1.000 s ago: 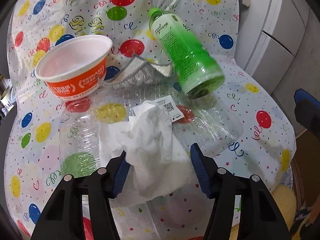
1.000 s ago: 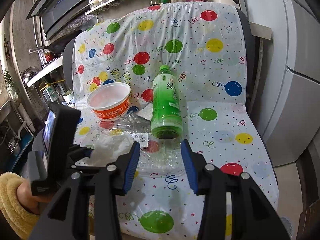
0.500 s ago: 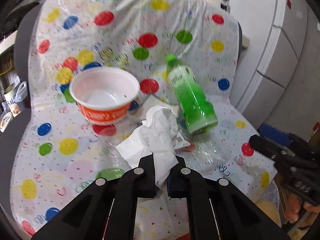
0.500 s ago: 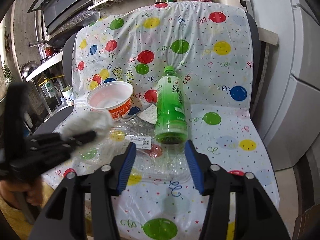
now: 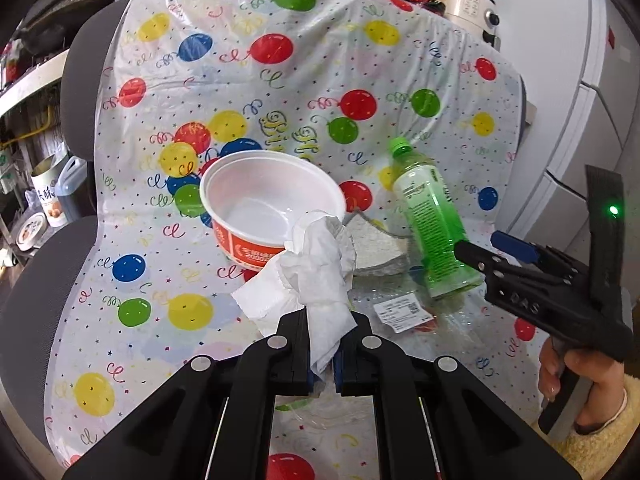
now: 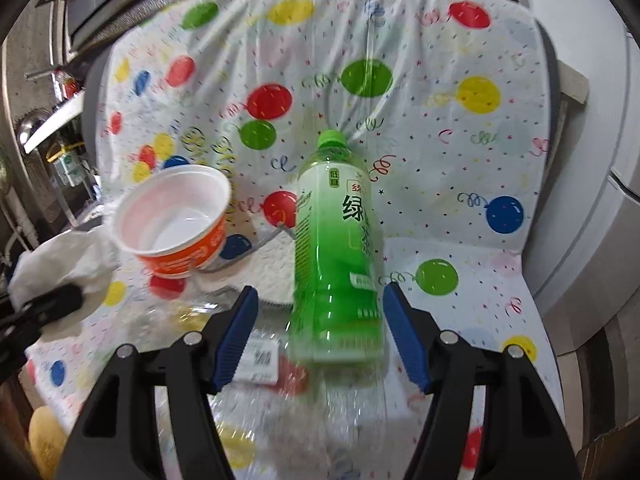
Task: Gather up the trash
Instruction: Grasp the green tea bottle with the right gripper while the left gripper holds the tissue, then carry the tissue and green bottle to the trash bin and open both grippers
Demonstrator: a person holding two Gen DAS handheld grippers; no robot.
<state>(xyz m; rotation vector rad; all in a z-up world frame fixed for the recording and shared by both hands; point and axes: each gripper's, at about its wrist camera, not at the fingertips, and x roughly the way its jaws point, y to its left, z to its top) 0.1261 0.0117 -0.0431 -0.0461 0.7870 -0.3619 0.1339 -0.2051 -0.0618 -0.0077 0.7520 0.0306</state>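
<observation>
A grey chair (image 5: 80, 92) is filling both views, draped in a thin white plastic sheet printed with coloured balloons (image 5: 280, 80), which is covering both the backrest and the seat. The trash is lying on the seat.

A clear, crushed plastic bottle with a white barcode label (image 5: 398, 309) is lying flat across the front of the seat, hard to make out against the sheet. A green capped plastic drink bottle (image 6: 338, 248) is lying with its cap pointing toward the backrest and its base resting over the clear bottle. To its left, a white foam bowl with an orange band (image 5: 268, 210) is sitting tilted. A grey-edged white cloth (image 5: 376, 248) is lying between the bowl and the green bottle.

The left claw (image 5: 324, 356) is raised above the seat, its jaws pressed together and pinching a crumpled white paper tissue (image 5: 316, 268), which is sticking up in front of the bowl.

The right claw (image 6: 320, 332) is pointing down at the green bottle. Its jaws have just been opening and are standing spread, the blue pads (image 6: 404, 336) on either side of the bottle's lower end without pressing on it. A hand in a fuzzy yellow sleeve (image 5: 580, 364) is holding this claw's handle.
</observation>
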